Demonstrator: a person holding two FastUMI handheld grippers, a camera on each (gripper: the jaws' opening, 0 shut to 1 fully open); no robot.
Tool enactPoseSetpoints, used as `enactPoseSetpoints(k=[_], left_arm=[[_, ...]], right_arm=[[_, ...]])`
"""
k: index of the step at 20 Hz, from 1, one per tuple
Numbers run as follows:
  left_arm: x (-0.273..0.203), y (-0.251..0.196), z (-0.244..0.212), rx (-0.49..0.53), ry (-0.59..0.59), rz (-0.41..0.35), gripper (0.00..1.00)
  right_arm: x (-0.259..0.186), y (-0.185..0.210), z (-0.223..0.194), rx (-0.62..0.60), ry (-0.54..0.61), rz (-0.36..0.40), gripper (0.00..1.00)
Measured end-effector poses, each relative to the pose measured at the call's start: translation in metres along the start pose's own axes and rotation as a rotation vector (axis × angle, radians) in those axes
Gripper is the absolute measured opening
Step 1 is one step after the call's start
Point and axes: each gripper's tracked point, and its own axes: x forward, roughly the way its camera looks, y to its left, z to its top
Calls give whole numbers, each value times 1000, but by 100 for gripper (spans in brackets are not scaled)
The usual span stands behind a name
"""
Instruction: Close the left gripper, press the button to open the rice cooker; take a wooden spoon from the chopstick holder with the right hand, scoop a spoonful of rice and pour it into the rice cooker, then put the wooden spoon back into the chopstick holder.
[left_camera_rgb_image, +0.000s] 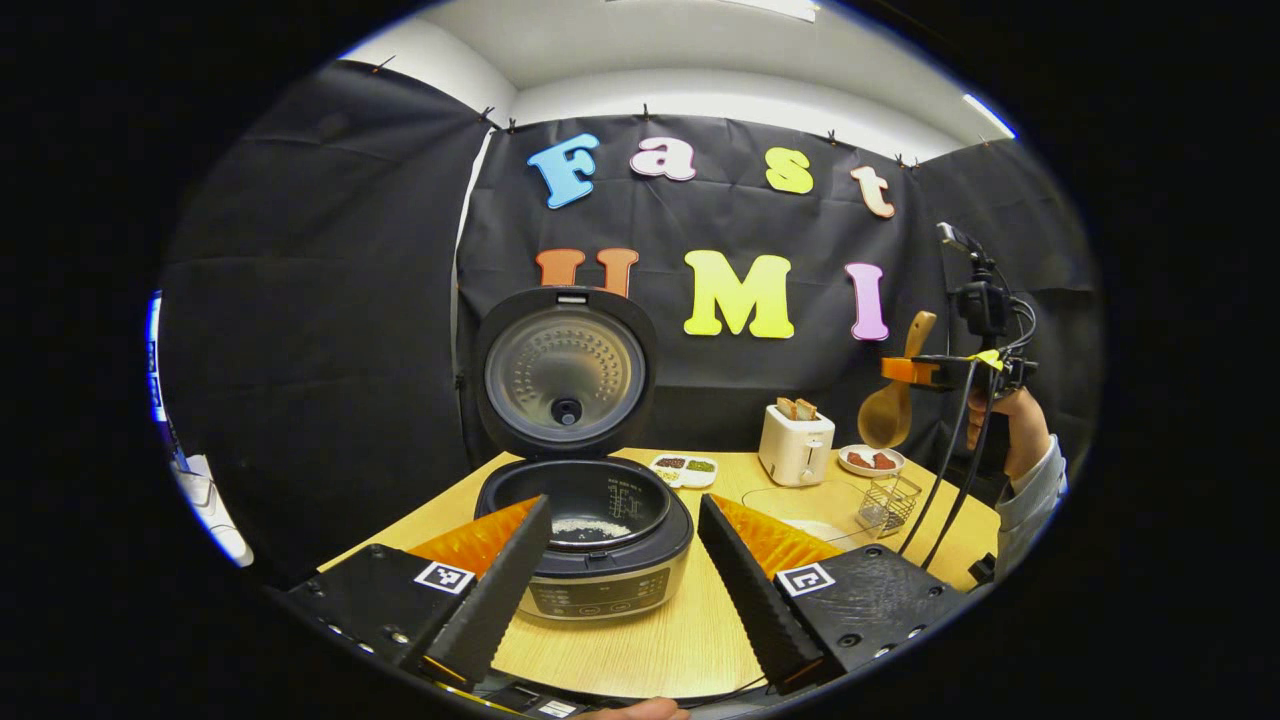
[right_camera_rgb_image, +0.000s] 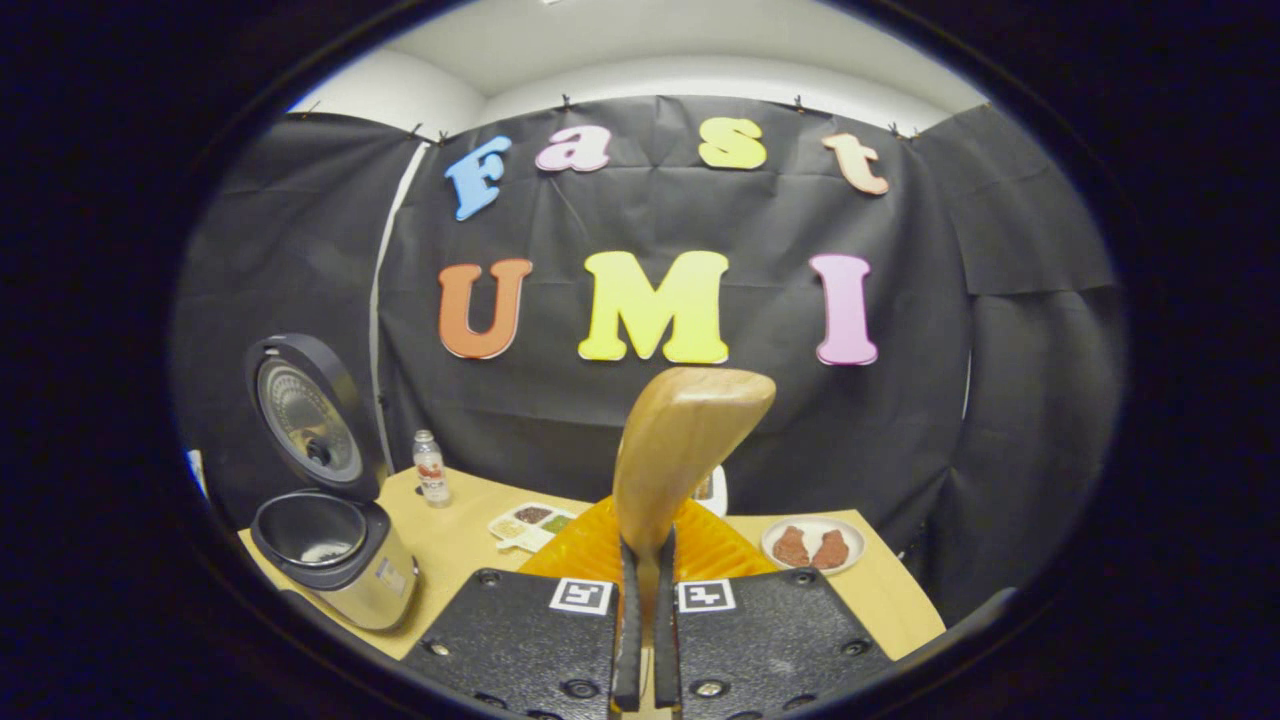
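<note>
Two steps look done: I am seeing the rice cooker (left_camera_rgb_image: 583, 520) open with rice inside. My right tool (right_camera_rgb_image: 645, 640) is clenching the wooden spoon (right_camera_rgb_image: 680, 450) above the chopstick holder (left_camera_rgb_image: 888, 503); left tool (left_camera_rgb_image: 625, 590) is hanging released.

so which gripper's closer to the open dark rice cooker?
Left. The left gripper sits open right in front of the rice cooker; the right gripper holds the wooden spoon raised, far right.

Black ridged fingers (left_camera_rgb_image: 495, 590) backed in orange are seen on the left gripper (left_camera_rgb_image: 620, 590). Square black-and-white markers are fixed beside them. A grey sleeve (left_camera_rgb_image: 1030, 495) is worn.
</note>
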Motion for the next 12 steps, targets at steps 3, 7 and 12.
enactPoseSetpoints(k=[3,7,12], left_arm=[[-1,-7,-2,2,-2,-22,94],[4,-11,-6,4,4,-30,94],[15,-22,-4,17,5,-42,94]], right_arm=[[4,-30,-19,6,35,-45,11],[9,-74,-44,12,78,-117,11],[21,-93,-77,67,142,-118,12]])
